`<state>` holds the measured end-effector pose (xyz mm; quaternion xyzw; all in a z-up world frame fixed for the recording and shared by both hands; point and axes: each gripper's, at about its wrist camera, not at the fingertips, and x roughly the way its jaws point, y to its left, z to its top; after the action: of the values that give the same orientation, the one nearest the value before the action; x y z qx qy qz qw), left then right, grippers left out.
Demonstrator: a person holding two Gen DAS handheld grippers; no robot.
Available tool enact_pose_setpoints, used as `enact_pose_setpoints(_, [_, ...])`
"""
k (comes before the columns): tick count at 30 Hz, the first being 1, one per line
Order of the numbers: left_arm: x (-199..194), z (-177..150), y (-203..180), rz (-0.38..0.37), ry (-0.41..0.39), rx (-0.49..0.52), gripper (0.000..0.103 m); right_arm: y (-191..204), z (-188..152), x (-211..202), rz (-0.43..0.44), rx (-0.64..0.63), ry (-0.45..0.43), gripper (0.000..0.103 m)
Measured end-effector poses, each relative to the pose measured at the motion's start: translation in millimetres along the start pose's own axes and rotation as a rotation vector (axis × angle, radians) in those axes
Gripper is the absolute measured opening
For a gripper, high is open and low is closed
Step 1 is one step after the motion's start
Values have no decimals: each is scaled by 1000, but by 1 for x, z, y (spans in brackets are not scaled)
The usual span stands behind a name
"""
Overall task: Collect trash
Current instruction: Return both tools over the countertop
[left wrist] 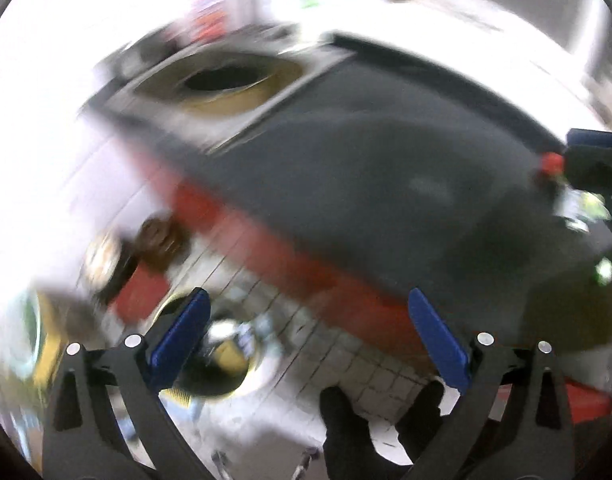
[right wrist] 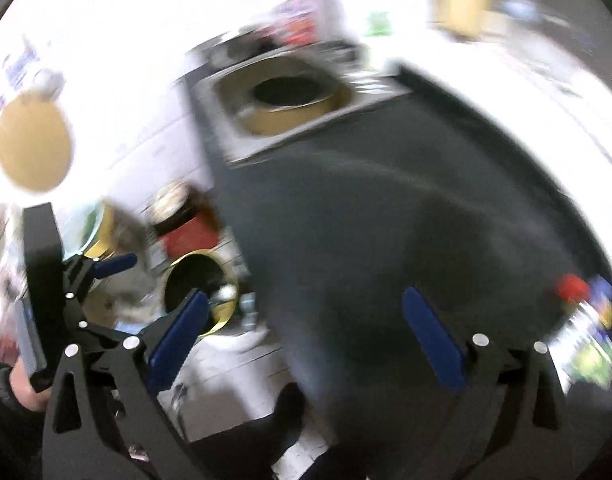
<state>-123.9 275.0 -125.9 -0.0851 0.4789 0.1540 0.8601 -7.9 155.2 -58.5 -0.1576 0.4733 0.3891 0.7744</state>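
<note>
Both views are motion-blurred. A plastic bottle (right wrist: pixel 585 328) with a red cap and a green-yellow label lies at the right edge of a dark table (right wrist: pixel 385 220). My right gripper (right wrist: pixel 306 328) is open and empty, left of the bottle. My left gripper (left wrist: pixel 307 332) is open and empty over the table's red front edge (left wrist: pixel 306 276). In the left wrist view the bottle's red cap (left wrist: pixel 549 164) shows far right, beside the right gripper's body. A gold-rimmed bin (right wrist: pixel 200 292) with trash inside stands on the floor left of the table; it also shows in the left wrist view (left wrist: pixel 222 360).
A tan ring-shaped object (right wrist: pixel 290 100) sits on a grey board at the table's far end. Red and brown containers (right wrist: pixel 182 224) crowd the floor by the bin. A tan round board (right wrist: pixel 32 144) hangs at left. The floor is tiled (left wrist: pixel 345 360).
</note>
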Motion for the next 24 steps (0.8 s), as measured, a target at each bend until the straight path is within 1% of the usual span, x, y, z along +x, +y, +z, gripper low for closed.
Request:
enact_pose_setpoints(1, [-3, 11, -23, -34, -16, 44, 96, -19, -7, -14, -29, 35, -18, 95])
enact_pose_setpoints(3, [-6, 28, -61, -101, -36, 115, 96, -62, -28, -49, -114, 122, -59, 95])
enact_pose_setpoints(4, [-8, 38, -88, -143, -43, 164, 96, -76, -35, -58, -139, 148, -69, 95])
enact_pose_setpoints(5, [-8, 45, -109, -168, -47, 201, 96, -96, -46, -72, -179, 190, -84, 95])
enact_pose_setpoints(6, [-10, 54, -138, -202, -54, 252, 96, -114, -57, -85, -207, 226, -99, 95])
enact_pose_setpoints(9, [-14, 64, -199, -276, -64, 353, 96, -159, -92, -121, -299, 333, -131, 95])
enact_pose_setpoints(10, [-14, 66, -216, -295, -65, 377, 96, -176, -108, -136, -335, 376, -143, 95])
enact_pose_setpoints(12, [-15, 67, -252, -328, -62, 436, 96, -199, -130, -156, -375, 433, -153, 95])
enact_pose_setpoints(13, [-17, 71, -265, -338, -61, 457, 96, -206, -140, -161, -389, 456, -154, 95])
enact_pose_setpoints(16, [-20, 66, -298, -366, -64, 518, 96, -233, -177, -182, -424, 542, -153, 95])
enact_pose_setpoints(19, [-20, 60, -323, -383, -55, 558, 96, -247, -200, -191, -436, 587, -146, 95])
enact_pose_setpoints(21, [-18, 59, -332, -383, -48, 574, 96, -257, -217, -194, -439, 623, -138, 95])
enact_pose_setpoints(24, [-16, 60, -335, -384, -37, 574, 96, -260, -224, -191, -435, 646, -133, 95])
